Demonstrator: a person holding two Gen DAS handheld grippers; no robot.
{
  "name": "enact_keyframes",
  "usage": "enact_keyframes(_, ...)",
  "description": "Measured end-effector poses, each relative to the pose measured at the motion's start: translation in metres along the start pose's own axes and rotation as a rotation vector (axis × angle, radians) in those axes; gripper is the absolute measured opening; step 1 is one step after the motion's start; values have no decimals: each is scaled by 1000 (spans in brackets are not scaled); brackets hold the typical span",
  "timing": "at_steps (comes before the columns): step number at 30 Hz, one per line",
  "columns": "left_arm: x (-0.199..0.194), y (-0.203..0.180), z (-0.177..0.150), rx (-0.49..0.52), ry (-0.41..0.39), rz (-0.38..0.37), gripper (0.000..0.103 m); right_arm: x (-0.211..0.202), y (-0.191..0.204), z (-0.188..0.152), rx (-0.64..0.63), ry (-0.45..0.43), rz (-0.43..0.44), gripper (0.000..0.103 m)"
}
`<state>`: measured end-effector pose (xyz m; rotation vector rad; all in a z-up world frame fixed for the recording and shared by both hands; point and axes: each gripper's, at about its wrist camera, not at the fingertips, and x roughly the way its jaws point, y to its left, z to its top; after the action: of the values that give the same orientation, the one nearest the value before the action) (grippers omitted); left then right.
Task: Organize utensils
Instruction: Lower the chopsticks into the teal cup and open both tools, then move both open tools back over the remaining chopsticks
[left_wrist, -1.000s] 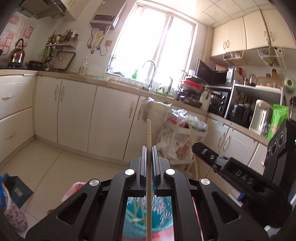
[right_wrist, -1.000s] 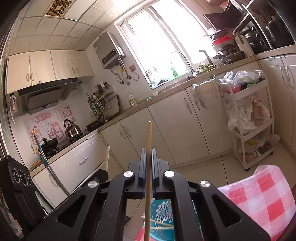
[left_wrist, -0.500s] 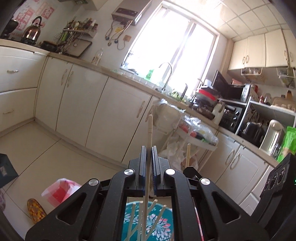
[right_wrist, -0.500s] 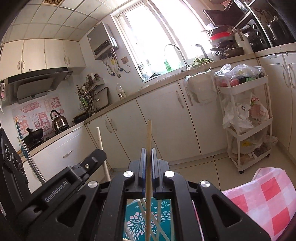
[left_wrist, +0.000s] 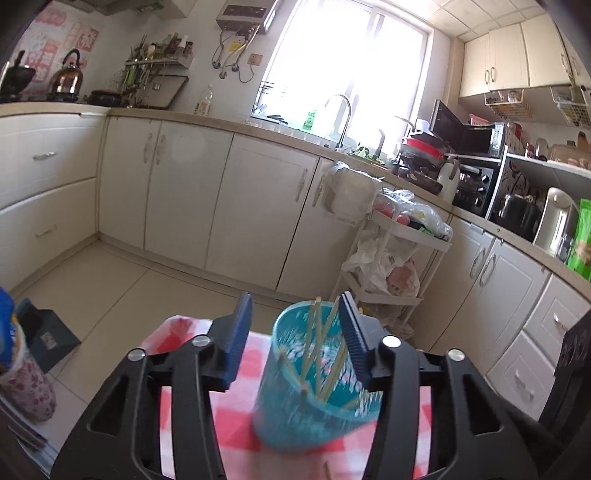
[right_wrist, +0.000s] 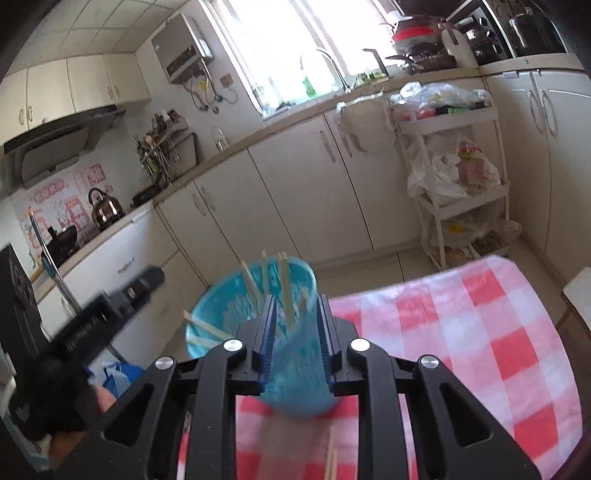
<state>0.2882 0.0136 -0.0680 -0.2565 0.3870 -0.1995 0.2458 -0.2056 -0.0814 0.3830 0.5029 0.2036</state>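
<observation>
Just now opened both grippers: left gripper (left_wrist: 297, 317) wide, right gripper (right_wrist: 295, 314) only a little, nothing pinched in either. Saw the teal cup (left_wrist: 314, 373), blurred, upright on the checked cloth (right_wrist: 480, 332), chopsticks (right_wrist: 284, 284) standing inside. Could not make out the cup's base, hidden behind the jaws.

Chopsticks (left_wrist: 320, 350) upright in teal cup (left_wrist: 295, 417)

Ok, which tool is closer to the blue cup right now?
Right, probably: the cup sits between the fingers of the right tool, while the left tool stops just beside its rim. Both tools' jaws have just been opening, gripping nothing.
</observation>
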Motion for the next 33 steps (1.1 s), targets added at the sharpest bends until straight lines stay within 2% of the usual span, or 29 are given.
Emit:
enact_keyframes(3, -24, 5, -25, 45, 49, 17, 52, -4, -4, -54, -61, 173, -39, 21)
enact_keyframes(5, -33, 8, -46, 60, 111, 29, 53, 3, -7, -86, -87, 286, -56, 18)
enact_keyframes(10, -43, 13, -87, 44, 240, 30, 54, 16, -7, -117, -144, 383, -107, 15)
enact_keyframes(15, -45, 10, -110, 49, 306, 25, 56, 23, 0, -132, -202, 435, -132, 14)
enact_keyframes(20, -40, 2, -119, 75, 342, 24, 59, 18, -6, -135, -223, 437, -162, 10)
enact_keyframes(23, -27, -10, -125, 104, 393, 29, 60, 12, -10, -137, -243, 437, -185, 7)
enact_keyframes(27, -1, -41, -141, 196, 471, 23, 60, -1, -28, -136, -203, 421, -202, 7)
enact_keyframes(33, 27, -73, -163, 310, 526, 60, 60, -25, -61, -134, -82, 395, -186, 7)
